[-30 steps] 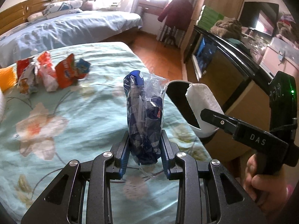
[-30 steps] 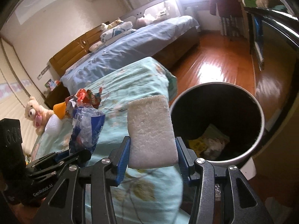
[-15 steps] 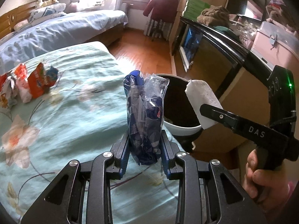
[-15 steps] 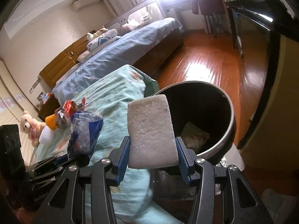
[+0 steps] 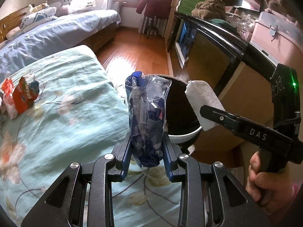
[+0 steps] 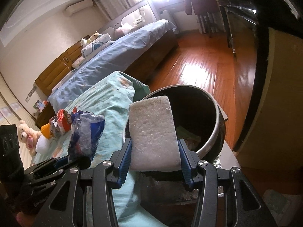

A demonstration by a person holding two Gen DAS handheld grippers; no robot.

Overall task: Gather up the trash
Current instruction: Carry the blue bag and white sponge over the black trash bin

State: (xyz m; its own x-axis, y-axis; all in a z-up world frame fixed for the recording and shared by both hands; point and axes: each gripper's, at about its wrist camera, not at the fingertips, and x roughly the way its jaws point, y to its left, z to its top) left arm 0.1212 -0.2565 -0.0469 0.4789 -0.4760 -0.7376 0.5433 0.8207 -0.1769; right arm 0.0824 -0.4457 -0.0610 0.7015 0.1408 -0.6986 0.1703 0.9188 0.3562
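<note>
The crumpled blue and clear plastic wrapper [image 5: 145,119] stands upright between the blue pads of the left gripper [image 5: 146,155], which pinches its lower part. It is held above the corner of the bed with the light green flowered cover [image 5: 62,117], just before the round bin [image 5: 181,132]. The white sponge-like block [image 6: 153,134] is squeezed at both sides by the right gripper [image 6: 154,160], and it hangs over the near rim of the same bin. Seen from the right wrist, the bin [image 6: 214,138] has a dark inside and a pale metal rim, and some paper trash [image 6: 186,134] lies at its bottom. The bin stands on the floor just beside the corner of the bed, near a dark cabinet [image 5: 214,56]. More snack wrappers [image 5: 20,98], red and orange, lie together on the cover close to its left edge. A hand [image 5: 265,179] holds the handle of the right gripper. Behind is a second bed with a blue cover [image 5: 56,34] and a wooden floor [image 5: 136,53].
</note>
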